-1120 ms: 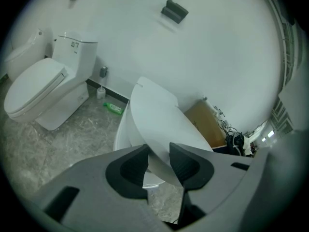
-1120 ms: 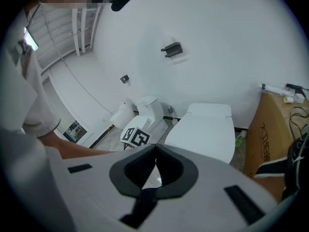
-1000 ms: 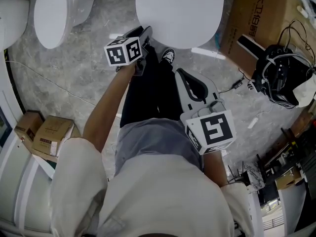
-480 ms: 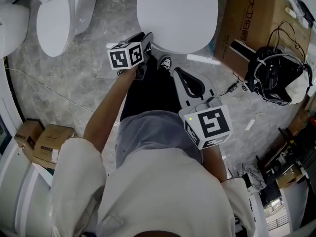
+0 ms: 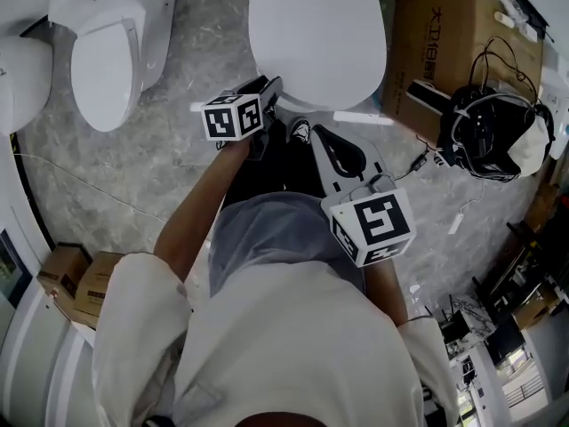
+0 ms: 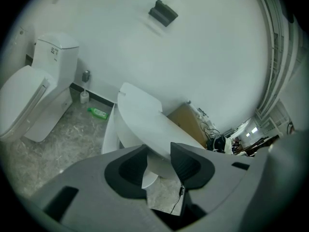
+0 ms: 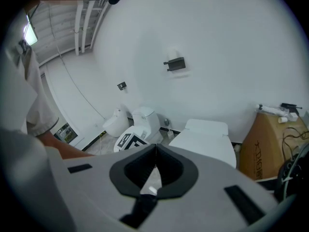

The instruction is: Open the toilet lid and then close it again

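Left gripper (image 5: 271,89) at front rim of toilet lid (image 5: 316,34), lid part raised off the bowl (image 6: 110,134).
Lid rim sat between the left jaws, which had just been widening, with pads seemingly on it both sides. Right gripper (image 5: 322,134) hung back by the person's legs, jaws together, empty. Lid looked stiff and glossy, likely light, slippery plastic, hinged at the wall end. Best taken at the front rim, with a firm grip or it may slip and slam.

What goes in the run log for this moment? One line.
left gripper: jaws on lid edge, just opening wider | lid: partly raised | right gripper: jaws shut, empty
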### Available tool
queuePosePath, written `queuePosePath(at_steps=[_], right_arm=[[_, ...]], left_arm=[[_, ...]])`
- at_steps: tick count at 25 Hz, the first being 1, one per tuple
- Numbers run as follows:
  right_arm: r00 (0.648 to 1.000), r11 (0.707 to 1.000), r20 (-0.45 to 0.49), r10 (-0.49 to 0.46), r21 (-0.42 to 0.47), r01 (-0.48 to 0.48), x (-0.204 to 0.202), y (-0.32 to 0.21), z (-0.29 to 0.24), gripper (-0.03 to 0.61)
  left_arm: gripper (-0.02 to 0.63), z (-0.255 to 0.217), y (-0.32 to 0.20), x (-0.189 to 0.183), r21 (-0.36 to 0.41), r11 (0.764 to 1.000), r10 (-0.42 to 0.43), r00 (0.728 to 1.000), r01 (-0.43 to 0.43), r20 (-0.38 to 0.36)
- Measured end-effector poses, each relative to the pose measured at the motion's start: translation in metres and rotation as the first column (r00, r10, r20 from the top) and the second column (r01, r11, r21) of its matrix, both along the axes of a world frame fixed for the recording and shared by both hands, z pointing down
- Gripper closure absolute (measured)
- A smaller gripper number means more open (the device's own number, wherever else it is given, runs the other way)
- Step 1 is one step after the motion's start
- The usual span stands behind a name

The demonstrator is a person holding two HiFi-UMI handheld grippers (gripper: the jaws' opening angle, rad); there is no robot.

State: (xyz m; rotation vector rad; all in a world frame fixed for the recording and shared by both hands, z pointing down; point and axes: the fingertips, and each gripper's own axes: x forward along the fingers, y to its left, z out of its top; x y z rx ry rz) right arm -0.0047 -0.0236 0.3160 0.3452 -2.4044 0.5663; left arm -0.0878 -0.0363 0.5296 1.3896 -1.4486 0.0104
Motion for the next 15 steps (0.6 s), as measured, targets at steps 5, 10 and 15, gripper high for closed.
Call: queuePosePath(at_steps=[5,10,15], right_arm=[[0.999,0.999,0.013,0.043,0.009,-0.043,-0.009,0.002,-0.006,0.568],[0.999,0.999,0.015,0.051,0.012,-0.051,-0.015,0.004,-0.011,0.568],[0.999,0.999,0.025,0.043,0.027,-0.044,-0.018,0.000,-0.016,0.568]], left_arm=[[0.468,-0.009,-0.004,-0.002,0.018,0.999,0.030,0.999,-0.029,-0.024],[0.465,-0.018,-0.010,-0.004,0.043,0.998,0.043,0.998,-0.041,-0.037],[0.462,-0.027,-0.017,-0.007,0.065,0.997,0.041,0.998,-0.038,-0.050]])
